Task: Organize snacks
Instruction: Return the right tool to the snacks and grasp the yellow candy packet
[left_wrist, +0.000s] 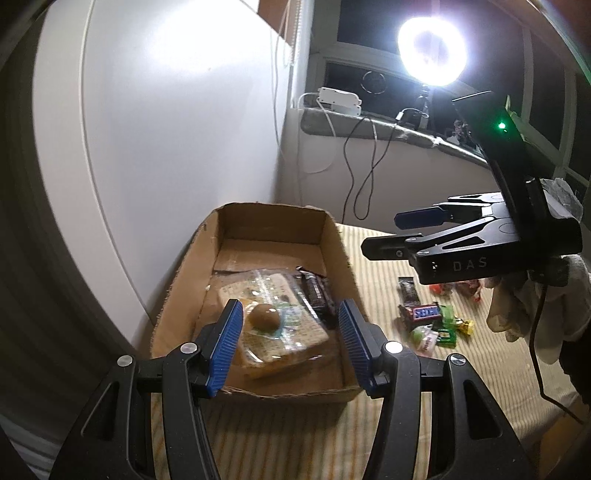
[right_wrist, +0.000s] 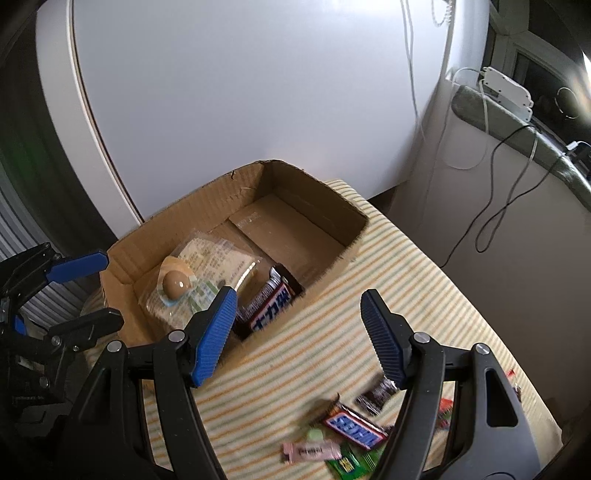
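The left gripper (left_wrist: 290, 345) is seen nearest the lens, its blue-padded fingers (left_wrist: 226, 343) spread apart and grasping nothing, held over the near end of the cardboard box (left_wrist: 334, 240). Inside the box a clear-wrapped snack pack (left_wrist: 275, 354) is noted, with a round brown sweet (left_wrist: 263, 316) resting on top of it. A dark chocolate bar (left_wrist: 317, 295) lies just beside the pack, against the box's right wall. The box stands on a striped cloth (left_wrist: 373, 266) covering the tabletop. To the right of the box, a loose cluster of snacks is recorded on the cloth: a Snickers bar (right_wrist: 352, 428), a pink wrapped sweet (right_wrist: 312, 451) and a green packet (right_wrist: 349, 466). The right gripper (right_wrist: 299, 339) is observed above the cloth beside the box, fingers released and empty. A ring light (left_wrist: 432, 51) glares behind.
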